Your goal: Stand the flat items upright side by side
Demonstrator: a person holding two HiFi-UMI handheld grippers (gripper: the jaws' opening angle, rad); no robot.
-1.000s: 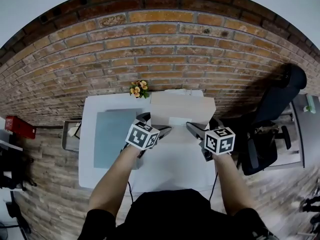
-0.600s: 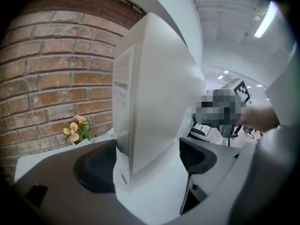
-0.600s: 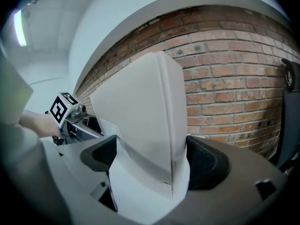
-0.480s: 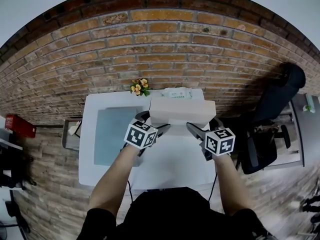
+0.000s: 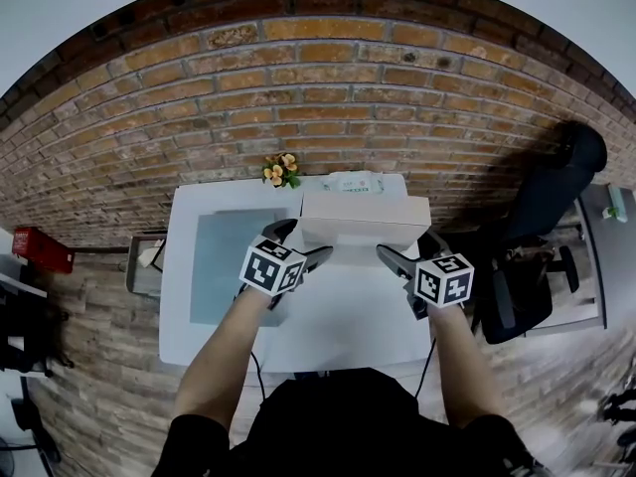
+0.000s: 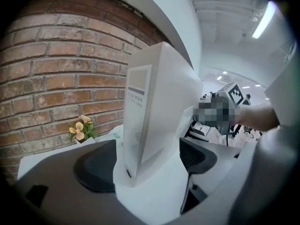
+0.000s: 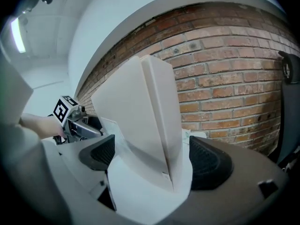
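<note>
A white file box [image 5: 366,217] stands upright on the white table [image 5: 338,316], near the brick wall. My left gripper [image 5: 303,241] is at its left end, where the labelled spine [image 6: 138,121] sits between the jaws with the left pad [image 6: 96,165] against it. My right gripper [image 5: 405,244] straddles the box's right end [image 7: 154,116]. Its jaws have just been opening, and a thin gap shows between the box and each of its pads [image 7: 208,165].
A grey mat [image 5: 224,266] lies on the table's left half. A small pot of yellow flowers [image 5: 279,173] and a white-green packet [image 5: 353,182] sit at the back edge by the wall. A black office chair [image 5: 542,237] stands to the right.
The box sits a little lower and squarer than a second ago, and the packet behind it has come into sight. Both hands have stayed at its ends.
</note>
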